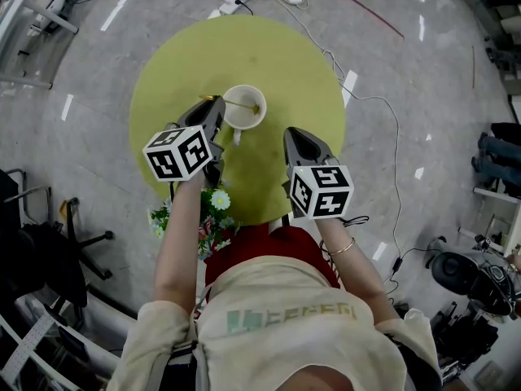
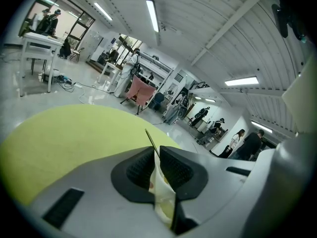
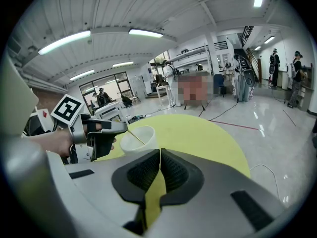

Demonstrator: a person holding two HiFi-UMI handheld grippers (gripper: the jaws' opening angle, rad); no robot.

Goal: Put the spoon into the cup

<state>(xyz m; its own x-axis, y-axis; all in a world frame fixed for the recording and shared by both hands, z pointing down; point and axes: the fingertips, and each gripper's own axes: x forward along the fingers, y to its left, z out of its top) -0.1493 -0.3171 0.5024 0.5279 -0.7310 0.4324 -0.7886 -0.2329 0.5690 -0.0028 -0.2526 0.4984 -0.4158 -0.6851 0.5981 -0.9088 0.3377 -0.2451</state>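
Observation:
A white cup (image 1: 244, 107) stands on the round yellow-green table (image 1: 285, 63). A thin golden spoon (image 1: 240, 104) slants across the cup's mouth with its bowl inside. My left gripper (image 1: 213, 101) is at the cup's left rim, shut on the spoon's handle. In the left gripper view the handle (image 2: 151, 142) pokes up between the closed jaws of the left gripper (image 2: 157, 151). My right gripper (image 1: 295, 133) hovers right of the cup, shut and empty. The right gripper view shows the right gripper (image 3: 160, 152), the cup (image 3: 140, 139), the spoon (image 3: 134, 136) and the left gripper (image 3: 123, 127).
A small bunch of flowers (image 1: 213, 208) sits at the table's near edge by my left arm. A power strip (image 1: 234, 2) and cables lie on the floor beyond the table. A chair (image 1: 49, 251) stands at the left. People and desks are far off.

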